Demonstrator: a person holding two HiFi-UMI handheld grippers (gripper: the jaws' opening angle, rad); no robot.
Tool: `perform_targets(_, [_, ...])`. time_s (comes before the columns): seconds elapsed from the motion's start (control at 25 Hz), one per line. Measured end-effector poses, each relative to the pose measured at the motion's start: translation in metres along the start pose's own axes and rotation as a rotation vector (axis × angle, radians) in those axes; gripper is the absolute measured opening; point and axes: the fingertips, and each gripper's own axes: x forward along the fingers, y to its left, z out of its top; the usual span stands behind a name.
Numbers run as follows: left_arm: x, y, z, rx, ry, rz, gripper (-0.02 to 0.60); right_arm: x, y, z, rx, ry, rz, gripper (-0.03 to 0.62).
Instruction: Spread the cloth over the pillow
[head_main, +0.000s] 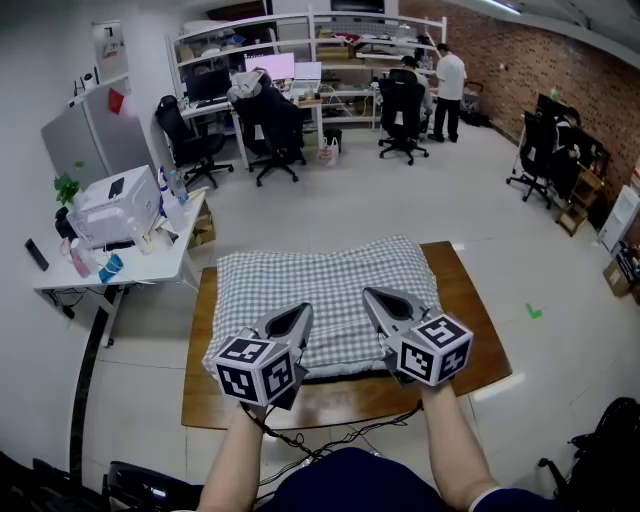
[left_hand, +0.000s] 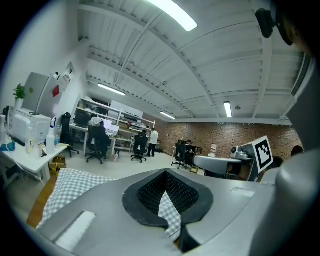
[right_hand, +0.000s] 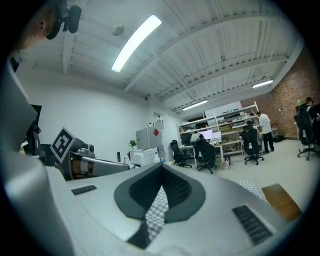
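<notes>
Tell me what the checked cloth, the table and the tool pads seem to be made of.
The cloth: thin woven fabric, matte, possibly cotton; it shows a grey-white gingham weave and soft folds. The table: wood or wood veneer with a slight sheen; the surface is brown and looks grained. The pads of the left tool: black, rubbery-looking and matte, with a diamond-textured face that pinches the cloth.

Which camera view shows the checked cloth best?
The head view: the whole checked cloth lies spread on the wooden table. The left gripper view shows one side and a pinched strip; the right gripper view, a pinched strip and a corner.
</notes>
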Motion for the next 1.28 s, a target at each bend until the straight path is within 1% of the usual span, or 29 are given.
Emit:
perform_targets(0.4, [0.001,0.005,0.003,0.008,0.004,0.027,0.006,0.007,0.004,0.0,-0.013,0.021,0.018,0.0])
perform_targets(0.68, [0.001,0.005,-0.003,0.012,0.019,0.033,0.006,0.007,0.006,-0.006,-0.005,0.03,0.03,0.0])
perform_targets(1.28, [0.0,0.005,-0.004,0.015,0.035,0.035,0.007,0.009,0.012,-0.011,-0.01,0.057,0.045,0.0])
